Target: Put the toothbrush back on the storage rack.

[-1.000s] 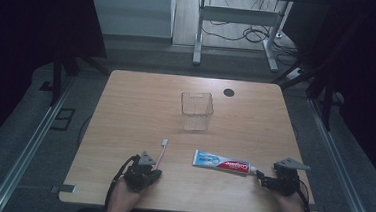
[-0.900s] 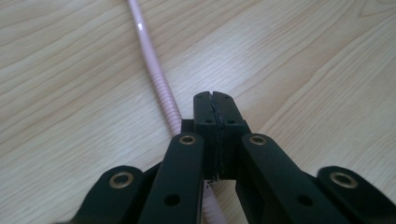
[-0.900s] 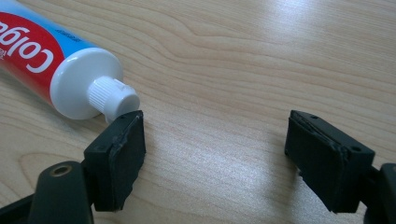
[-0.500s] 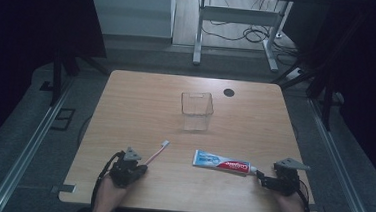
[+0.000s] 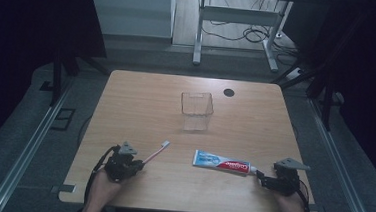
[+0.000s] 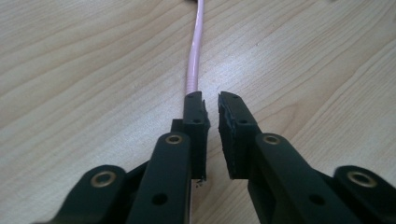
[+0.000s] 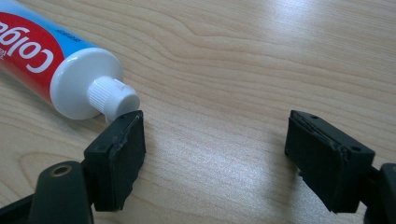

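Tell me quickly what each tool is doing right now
Left tool: nearly shut, not gripping the toothbrush.
Right tool: open, empty, beside the toothpaste cap.

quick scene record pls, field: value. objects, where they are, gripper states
table: wooden table
cup: clear cup, upright, mid-table
toothbrush: pink toothbrush, flat, front left; handle runs beside the left jaw, outside the gap
toothpaste: toothpaste, flat, front right, cap toward right gripper
left gripper: left gripper, jaws nearly closed, narrow gap, nothing between
right gripper: right gripper, jaws wide open, one jaw at the cap, nothing gripped
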`<action>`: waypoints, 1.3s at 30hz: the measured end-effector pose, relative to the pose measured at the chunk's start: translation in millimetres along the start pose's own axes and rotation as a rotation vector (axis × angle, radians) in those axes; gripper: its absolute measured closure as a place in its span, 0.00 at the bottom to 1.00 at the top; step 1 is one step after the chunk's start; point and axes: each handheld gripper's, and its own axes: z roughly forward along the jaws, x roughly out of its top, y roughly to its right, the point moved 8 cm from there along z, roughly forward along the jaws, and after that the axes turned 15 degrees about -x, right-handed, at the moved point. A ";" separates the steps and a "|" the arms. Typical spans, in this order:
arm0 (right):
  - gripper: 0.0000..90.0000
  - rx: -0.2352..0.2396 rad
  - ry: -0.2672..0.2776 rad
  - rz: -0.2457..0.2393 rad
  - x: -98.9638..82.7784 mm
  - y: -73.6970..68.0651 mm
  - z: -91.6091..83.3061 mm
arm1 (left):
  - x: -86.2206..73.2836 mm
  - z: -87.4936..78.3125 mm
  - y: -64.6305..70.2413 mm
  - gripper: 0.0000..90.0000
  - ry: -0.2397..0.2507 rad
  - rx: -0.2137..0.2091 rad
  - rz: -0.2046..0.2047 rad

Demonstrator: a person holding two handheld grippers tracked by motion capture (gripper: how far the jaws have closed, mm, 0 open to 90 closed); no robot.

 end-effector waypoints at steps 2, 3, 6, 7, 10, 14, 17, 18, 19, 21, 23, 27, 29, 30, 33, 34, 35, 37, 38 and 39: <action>0.22 0.000 0.000 0.000 0.0 0.0 0.0 | 2.8 -1.3 -1.7 0.86 -0.029 0.002 0.009; 0.22 0.000 0.000 0.000 0.0 0.0 0.0 | 3.8 -1.2 -2.7 0.86 -0.045 -0.001 0.010; 0.22 0.000 0.000 0.000 0.0 0.0 0.0 | 5.9 0.5 -8.0 0.84 -0.091 0.003 0.019; 0.22 0.000 0.000 -0.001 0.0 0.0 0.0 | 6.5 1.6 -9.3 0.82 -0.104 0.004 0.021; 0.22 0.000 0.000 -0.002 -0.1 0.1 0.0 | 9.3 5.4 -12.0 0.79 -0.137 0.003 0.023; 0.22 0.000 0.000 -0.003 -0.1 0.2 0.0 | 14.8 9.6 -12.8 0.77 -0.168 -0.011 0.021; 0.22 0.001 0.000 -0.002 -0.1 0.1 0.0 | 19.2 11.7 -13.7 0.77 -0.195 -0.014 0.022; 0.22 0.001 0.000 -0.002 -0.1 0.1 0.0 | 20.4 12.1 -14.1 0.77 -0.202 -0.015 0.021; 0.22 0.001 0.000 -0.002 -0.1 0.1 0.0 | 22.1 12.8 -14.5 0.77 -0.210 -0.017 0.021; 0.22 0.000 0.000 -0.003 -0.1 0.2 0.0 | 25.4 14.8 -15.2 0.78 -0.230 -0.019 0.017; 0.22 0.000 0.000 -0.003 -0.1 0.2 0.0 | 28.2 17.0 -16.0 0.78 -0.251 -0.020 0.019; 0.22 0.000 0.000 -0.003 -0.1 0.2 0.1 | 33.1 22.8 -16.3 0.79 -0.289 -0.019 0.017; 0.22 0.000 0.001 -0.003 -0.1 0.2 0.1 | 35.7 25.9 -16.6 0.79 -0.304 -0.019 0.014; 0.22 0.000 0.000 -0.003 -0.1 0.2 0.0 | 36.4 26.6 -17.1 0.80 -0.315 -0.019 0.017; 0.22 0.000 0.001 -0.003 -0.1 0.3 0.1 | 39.2 30.0 -17.7 0.81 -0.347 -0.013 0.018; 0.22 0.000 0.001 -0.003 -0.1 0.2 0.1 | 40.1 30.9 -17.6 0.81 -0.356 -0.014 0.015; 0.22 0.000 0.001 -0.003 -0.1 0.2 0.1 | 41.1 31.8 -17.7 0.81 -0.364 -0.013 0.014; 0.22 0.000 0.001 -0.003 -0.1 0.2 0.1 | 42.5 33.4 -17.5 0.82 -0.384 -0.013 0.007; 0.22 0.000 0.001 -0.003 -0.1 0.2 0.0 | 43.3 34.4 -17.8 0.83 -0.396 -0.010 0.007; 0.22 0.000 0.001 -0.003 -0.1 0.2 0.1 | 43.5 35.1 -17.7 0.83 -0.402 -0.007 0.001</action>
